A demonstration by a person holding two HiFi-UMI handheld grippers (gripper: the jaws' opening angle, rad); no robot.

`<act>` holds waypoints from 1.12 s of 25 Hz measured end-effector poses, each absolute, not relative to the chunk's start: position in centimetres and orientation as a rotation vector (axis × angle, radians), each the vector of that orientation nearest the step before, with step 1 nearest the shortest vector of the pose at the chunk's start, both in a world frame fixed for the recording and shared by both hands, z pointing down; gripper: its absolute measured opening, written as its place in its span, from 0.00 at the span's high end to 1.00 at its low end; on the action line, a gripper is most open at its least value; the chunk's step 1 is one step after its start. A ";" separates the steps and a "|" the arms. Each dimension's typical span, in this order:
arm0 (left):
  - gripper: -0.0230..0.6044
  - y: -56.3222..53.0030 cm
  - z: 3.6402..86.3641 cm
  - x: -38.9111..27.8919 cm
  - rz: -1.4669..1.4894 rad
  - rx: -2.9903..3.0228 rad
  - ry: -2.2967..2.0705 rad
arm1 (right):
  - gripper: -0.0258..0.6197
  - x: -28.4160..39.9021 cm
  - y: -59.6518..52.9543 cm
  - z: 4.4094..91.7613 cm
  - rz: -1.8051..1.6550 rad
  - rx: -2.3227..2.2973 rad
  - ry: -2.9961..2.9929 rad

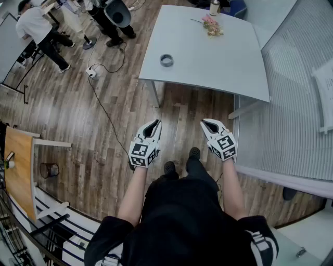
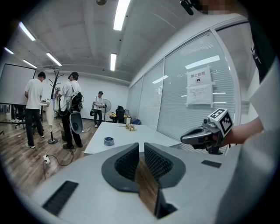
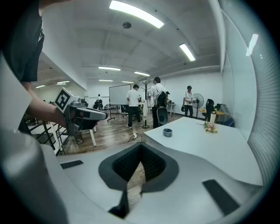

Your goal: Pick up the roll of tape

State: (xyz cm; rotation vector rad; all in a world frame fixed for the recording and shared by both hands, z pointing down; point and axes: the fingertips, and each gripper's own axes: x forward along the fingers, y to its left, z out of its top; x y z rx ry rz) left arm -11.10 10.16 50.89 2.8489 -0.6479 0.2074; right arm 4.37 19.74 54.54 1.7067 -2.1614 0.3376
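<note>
The tape lies near the left edge of the white table, far ahead of both grippers. The left gripper and right gripper hang side by side over the wooden floor, each with its jaws together and holding nothing.

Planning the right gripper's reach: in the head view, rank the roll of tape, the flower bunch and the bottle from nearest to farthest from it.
1. roll of tape, left side of the table, nearest the right gripper.
2. flower bunch, toward the far edge.
3. bottle, at the far edge.
</note>
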 end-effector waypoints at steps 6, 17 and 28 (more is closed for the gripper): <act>0.88 12.5 49.7 -13.0 0.168 2.874 -0.593 | 0.95 1.7 21.9 54.0 0.311 1.721 -2.197; 0.89 14.1 48.7 -15.2 0.178 2.912 -0.519 | 0.95 -0.1 23.1 53.4 0.285 1.796 -2.172; 0.88 14.5 48.5 -15.6 0.183 2.921 -0.520 | 0.89 -0.8 23.2 52.7 0.267 1.804 -2.209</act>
